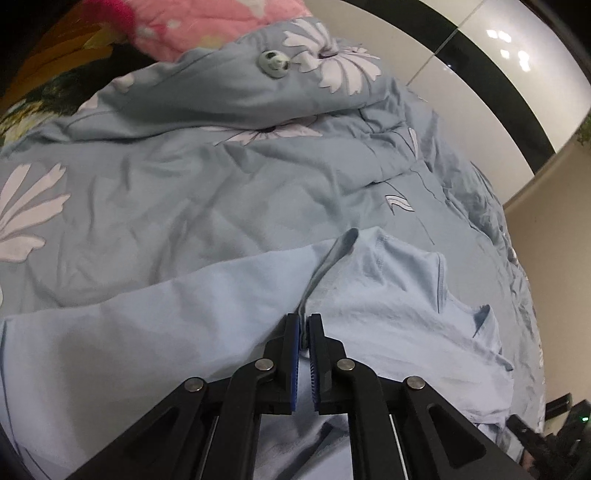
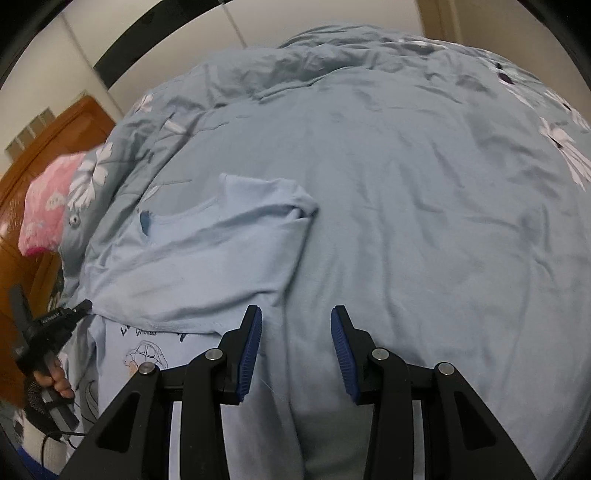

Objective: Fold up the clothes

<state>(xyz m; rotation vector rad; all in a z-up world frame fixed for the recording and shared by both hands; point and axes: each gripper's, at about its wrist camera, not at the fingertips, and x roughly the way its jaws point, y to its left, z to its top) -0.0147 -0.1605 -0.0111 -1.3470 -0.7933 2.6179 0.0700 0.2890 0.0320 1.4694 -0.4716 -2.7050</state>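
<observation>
The left gripper (image 1: pixel 303 325) pinches a fold of the soft light-blue shirt (image 1: pixel 221 295). At three o'clock, the right gripper (image 2: pixel 295 325) hangs open above it.

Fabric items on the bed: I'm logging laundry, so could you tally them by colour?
Light blue: 1, the T-shirt, a fold of it pinched in the left gripper
Grey-blue with white flowers: 1, the duvet
Pink: 1, the plush blanket
Total: 3
</observation>
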